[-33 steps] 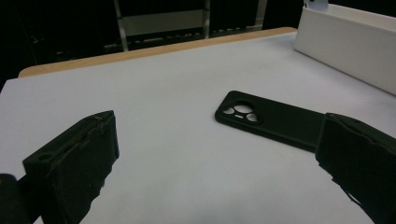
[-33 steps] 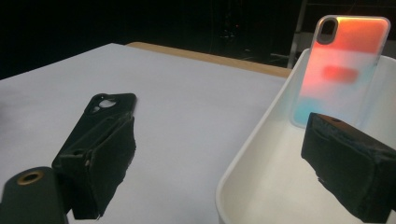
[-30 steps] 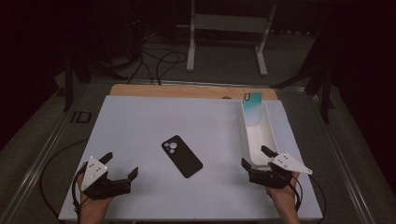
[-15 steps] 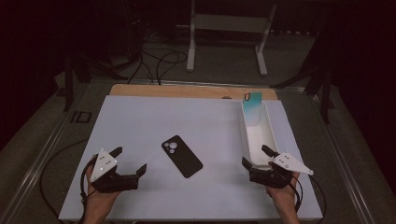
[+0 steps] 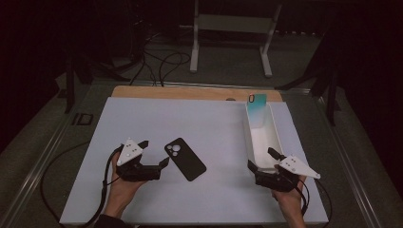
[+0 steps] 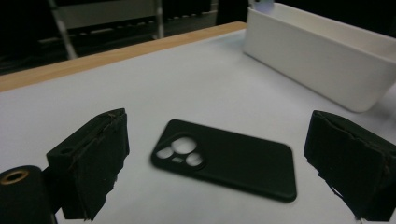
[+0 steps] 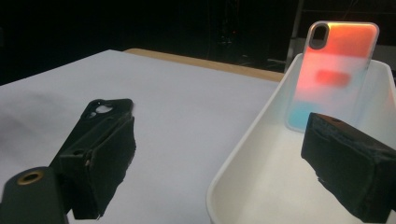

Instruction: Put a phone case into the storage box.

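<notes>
A flat black phone case [image 5: 185, 159] lies on the wide white table mat [image 5: 199, 118], just right of the left gripper [image 5: 154, 154] and in line with its jaws. A long white plastic tray [image 5: 260, 142] stands near the mat's right edge, well apart from that case; a translucent gradient phone case [image 5: 256, 110] leans upright in its far end. The right gripper [image 5: 260, 159] straddles the tray's near rim.

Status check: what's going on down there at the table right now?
Left gripper open, closing in on black phone case. Right gripper open astride white bin wall. Nothing in the way.
</notes>
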`<state>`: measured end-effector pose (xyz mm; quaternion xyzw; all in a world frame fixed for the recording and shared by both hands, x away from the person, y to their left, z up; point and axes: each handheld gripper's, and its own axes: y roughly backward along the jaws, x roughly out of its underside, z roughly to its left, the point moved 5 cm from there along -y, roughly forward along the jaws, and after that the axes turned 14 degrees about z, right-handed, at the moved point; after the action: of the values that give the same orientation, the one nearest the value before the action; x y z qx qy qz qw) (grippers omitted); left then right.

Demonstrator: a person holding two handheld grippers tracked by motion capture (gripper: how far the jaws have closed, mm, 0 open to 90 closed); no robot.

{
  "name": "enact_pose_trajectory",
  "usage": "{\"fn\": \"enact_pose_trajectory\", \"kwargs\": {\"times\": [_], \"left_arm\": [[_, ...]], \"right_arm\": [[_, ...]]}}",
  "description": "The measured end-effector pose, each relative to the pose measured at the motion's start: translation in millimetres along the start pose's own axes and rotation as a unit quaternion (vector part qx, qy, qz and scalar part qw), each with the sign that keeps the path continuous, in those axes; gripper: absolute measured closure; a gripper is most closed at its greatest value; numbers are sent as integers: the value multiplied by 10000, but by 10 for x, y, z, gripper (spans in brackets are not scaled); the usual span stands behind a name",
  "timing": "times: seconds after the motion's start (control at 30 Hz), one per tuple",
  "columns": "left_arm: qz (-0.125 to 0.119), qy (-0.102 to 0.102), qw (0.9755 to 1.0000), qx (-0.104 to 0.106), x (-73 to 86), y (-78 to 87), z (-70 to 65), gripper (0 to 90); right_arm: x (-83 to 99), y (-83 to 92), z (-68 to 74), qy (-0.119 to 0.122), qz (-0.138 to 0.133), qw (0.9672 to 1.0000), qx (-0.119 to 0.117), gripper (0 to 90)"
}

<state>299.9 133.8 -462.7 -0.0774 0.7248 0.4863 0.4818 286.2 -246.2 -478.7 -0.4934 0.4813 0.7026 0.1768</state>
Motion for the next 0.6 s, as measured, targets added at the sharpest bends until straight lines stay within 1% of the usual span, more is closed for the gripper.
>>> {"fn": "enact_pose_trajectory", "kwargs": {"times": [0.03, 0.07, 0.1, 0.13, 0.17, 0.2, 0.23, 0.27, 0.3, 0.33, 0.37, 0.43, 0.47, 0.53, 0.6], "left_arm": [[0, 0, 10000, 0, 0, 0, 0, 101], [5, -9, 10000, 23, -40, -58, -20, 148], [5, -9, 10000, 23, -40, -58, -20, 160], [61, -61, 10000, 21, -74, -110, -37, 193], [61, -61, 10000, 21, -74, -110, -37, 219], [88, -148, 9998, 92, -109, -165, -65, 296], [88, -148, 9998, 92, -109, -165, -65, 327], [87, -168, 9996, 191, -141, -219, -91, 377], [87, -168, 9996, 191, -141, -219, -91, 405], [139, -233, 9994, 202, -170, -275, -115, 453], [179, -248, 9993, 193, -187, -312, -133, 474], [205, -264, 9993, 191, -197, -333, -143, 543], [251, -305, 9990, 230, -221, -385, -167, 543], [339, -368, 9984, 268, -244, -450, -191, 622], [423, -363, 9978, 350, -261, -521, -214, 693]], "right_arm": [[0, -2, 0, -2, 0, 10000, 0, 96], [1, -5, 1, 7, 8, 10000, 6, 96], [1, -6, 2, 10, 9, 10000, 8, 95], [0, -10, 5, 14, 3, 10000, 10, 96], [0, -10, 5, 14, 3, 10000, 10, 96], [-2, -11, 10, 20, 9, 10000, 5, 96], [-3, -10, 11, 21, 6, 10000, 3, 96], [-5, -9, 11, 22, -3, 10000, 5, 96], [-5, -9, 11, 22, -3, 10000, 5, 96], [-6, -4, 7, 19, -13, 10000, 2, 96], [-5, -3, 5, 22, -11, 10000, 3, 96], [-5, -2, 2, -1, -15, 10000, 1, 96], [-5, -1, 1, -6, -19, 10000, 1, 96], [-5, -1, 1, 0, -13, 10000, -6, 96], [-3, -3, 4, 11, -6, 10000, -12, 96]]}}
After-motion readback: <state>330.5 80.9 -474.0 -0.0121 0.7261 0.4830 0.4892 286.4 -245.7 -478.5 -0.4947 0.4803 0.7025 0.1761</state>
